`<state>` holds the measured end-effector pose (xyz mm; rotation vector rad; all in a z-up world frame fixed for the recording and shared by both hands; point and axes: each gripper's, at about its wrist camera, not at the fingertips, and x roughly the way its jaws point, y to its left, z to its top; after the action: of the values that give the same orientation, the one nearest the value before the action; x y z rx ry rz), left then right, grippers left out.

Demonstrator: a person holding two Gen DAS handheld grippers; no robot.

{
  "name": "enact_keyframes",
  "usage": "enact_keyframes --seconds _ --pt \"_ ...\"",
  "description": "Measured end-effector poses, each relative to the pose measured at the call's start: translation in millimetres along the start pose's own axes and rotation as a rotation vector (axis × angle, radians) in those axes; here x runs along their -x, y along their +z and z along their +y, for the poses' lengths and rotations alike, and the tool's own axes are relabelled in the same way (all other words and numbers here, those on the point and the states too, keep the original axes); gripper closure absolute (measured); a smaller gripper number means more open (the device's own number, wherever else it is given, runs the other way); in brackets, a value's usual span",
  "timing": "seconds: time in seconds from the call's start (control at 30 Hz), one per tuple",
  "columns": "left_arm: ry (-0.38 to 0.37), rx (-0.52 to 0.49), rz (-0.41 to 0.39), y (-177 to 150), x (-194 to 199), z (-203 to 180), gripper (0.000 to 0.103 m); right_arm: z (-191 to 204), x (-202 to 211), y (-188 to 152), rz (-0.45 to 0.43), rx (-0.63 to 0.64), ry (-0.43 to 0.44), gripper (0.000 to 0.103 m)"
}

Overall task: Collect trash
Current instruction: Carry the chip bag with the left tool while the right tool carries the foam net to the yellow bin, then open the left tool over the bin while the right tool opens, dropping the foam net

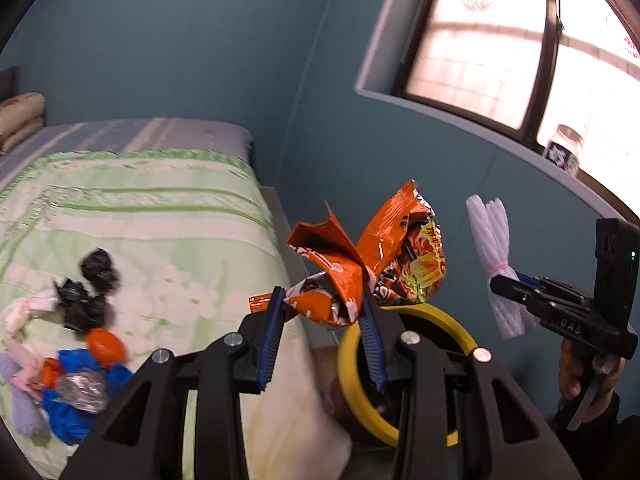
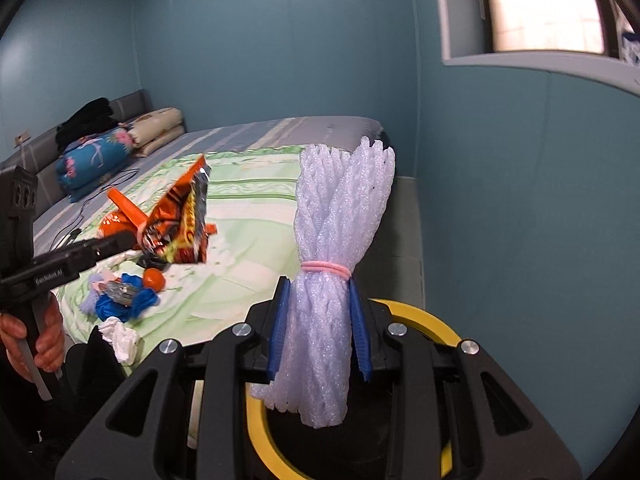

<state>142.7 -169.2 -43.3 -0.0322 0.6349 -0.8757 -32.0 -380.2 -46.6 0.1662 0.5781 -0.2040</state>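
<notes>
My left gripper (image 1: 323, 300) is shut on a crumpled orange snack wrapper (image 1: 360, 264) and holds it above a bin with a yellow rim (image 1: 347, 364). It also shows in the right wrist view (image 2: 176, 224). My right gripper (image 2: 320, 304) is shut on a white foam net bundle (image 2: 332, 248) tied with a pink band, above the same yellow-rimmed bin (image 2: 436, 328). The bundle also shows in the left wrist view (image 1: 500, 260). More trash lies on the bed: black wads (image 1: 86, 292), an orange ball (image 1: 106, 346), blue plastic (image 1: 76, 404).
The bed (image 1: 168, 216) with a green quilt fills the left. Pillows and folded bedding (image 2: 120, 148) lie at its head. A blue wall and a window sill with a jar (image 1: 564, 150) are on the right. White tissue (image 2: 120, 338) lies near the bed edge.
</notes>
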Motion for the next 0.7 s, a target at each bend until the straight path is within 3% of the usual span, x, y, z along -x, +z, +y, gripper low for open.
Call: enact_keyframes --seconds 0.33,0.7 --pt "-0.043 -0.071 0.121 -27.1 -45.5 -42.2 0.069 -19.0 -7.8 -16.2 0.076 -0.079 -0.034 0.075" --pt "-0.079 -0.114 0.219 -54.2 -69.1 -63.1 0.069 -33.6 -19.9 -22.5 0.158 -0.151 -0.074 0.074"
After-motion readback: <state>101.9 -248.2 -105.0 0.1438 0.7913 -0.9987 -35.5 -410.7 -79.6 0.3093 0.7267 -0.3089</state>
